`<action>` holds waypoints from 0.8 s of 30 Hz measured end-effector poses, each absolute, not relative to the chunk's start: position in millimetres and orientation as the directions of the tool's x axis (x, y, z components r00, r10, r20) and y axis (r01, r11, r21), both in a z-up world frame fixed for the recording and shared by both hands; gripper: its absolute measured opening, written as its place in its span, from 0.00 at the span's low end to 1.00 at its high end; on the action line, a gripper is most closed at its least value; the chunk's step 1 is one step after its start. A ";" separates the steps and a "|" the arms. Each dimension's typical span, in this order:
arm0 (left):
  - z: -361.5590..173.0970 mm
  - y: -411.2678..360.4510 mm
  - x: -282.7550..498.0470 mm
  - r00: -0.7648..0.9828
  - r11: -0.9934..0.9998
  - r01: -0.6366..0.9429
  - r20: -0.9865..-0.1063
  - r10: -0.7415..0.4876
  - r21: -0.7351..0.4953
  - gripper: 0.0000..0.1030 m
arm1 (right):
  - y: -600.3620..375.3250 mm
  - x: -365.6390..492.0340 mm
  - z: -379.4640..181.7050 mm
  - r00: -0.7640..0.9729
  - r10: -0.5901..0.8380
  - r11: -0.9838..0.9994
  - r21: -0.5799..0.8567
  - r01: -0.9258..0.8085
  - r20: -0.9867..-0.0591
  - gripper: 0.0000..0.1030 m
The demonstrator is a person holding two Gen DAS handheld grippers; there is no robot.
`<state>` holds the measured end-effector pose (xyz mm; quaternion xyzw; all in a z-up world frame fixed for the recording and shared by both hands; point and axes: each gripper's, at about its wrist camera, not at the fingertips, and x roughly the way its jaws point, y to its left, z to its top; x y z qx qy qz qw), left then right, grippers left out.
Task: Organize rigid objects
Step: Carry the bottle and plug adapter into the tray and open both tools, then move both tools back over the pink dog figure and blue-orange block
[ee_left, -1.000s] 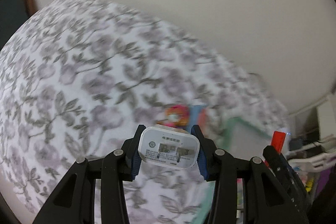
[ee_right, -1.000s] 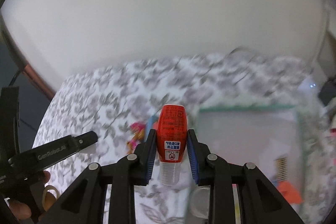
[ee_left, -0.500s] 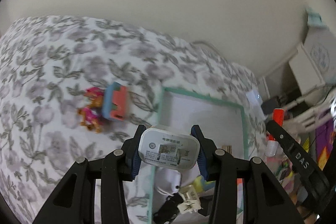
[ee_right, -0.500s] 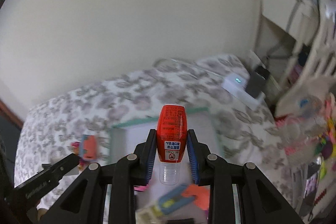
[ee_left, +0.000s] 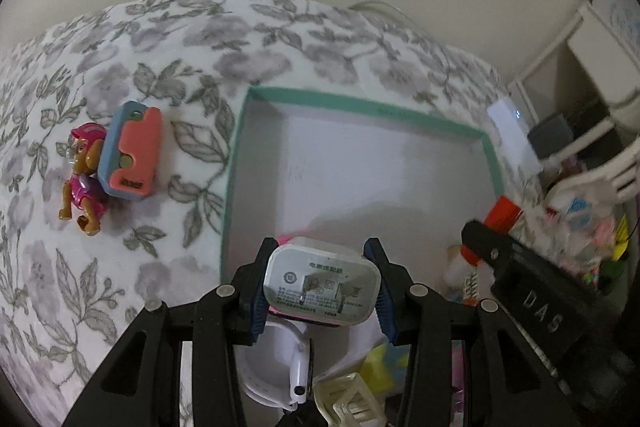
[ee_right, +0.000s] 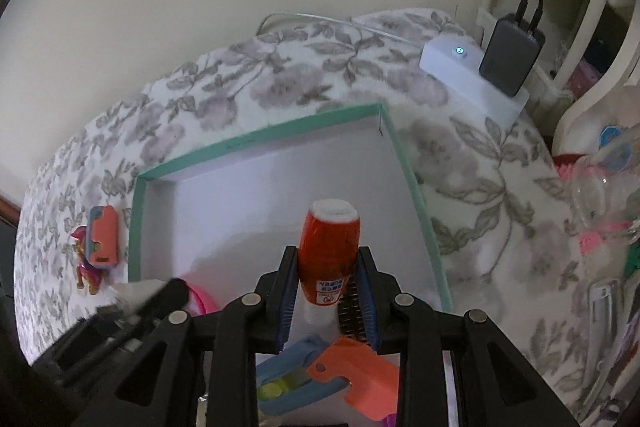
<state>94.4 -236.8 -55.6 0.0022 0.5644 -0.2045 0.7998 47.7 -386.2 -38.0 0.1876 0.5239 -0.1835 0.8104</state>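
My left gripper (ee_left: 320, 287) is shut on a white power adapter (ee_left: 321, 286) and holds it over the near left part of a white box with a teal rim (ee_left: 360, 105). My right gripper (ee_right: 327, 291) is shut on a red bottle with a white cap (ee_right: 330, 245), tilted over the same box (ee_right: 260, 137). It also shows at the right of the left wrist view (ee_left: 502, 213). Several small items lie in the near end of the box, among them an orange and blue piece (ee_right: 352, 383).
A pink dog figure (ee_left: 82, 181) and an orange-blue block (ee_left: 132, 151) lie on the floral cloth left of the box. A white power strip (ee_right: 472, 75) with a dark charger (ee_right: 512, 61) sits at the far right, by shelves and clutter.
Both grippers have swung right and down over the box, each still holding its object. The red bottle now tilts forward with its white end showing.
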 end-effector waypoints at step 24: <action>4.2 -219.3 103.9 0.381 0.922 0.337 -0.867 -0.321 -0.194 0.61 | -377.8 39.9 32.0 0.518 -0.175 0.868 0.117 0.483 -0.837 0.33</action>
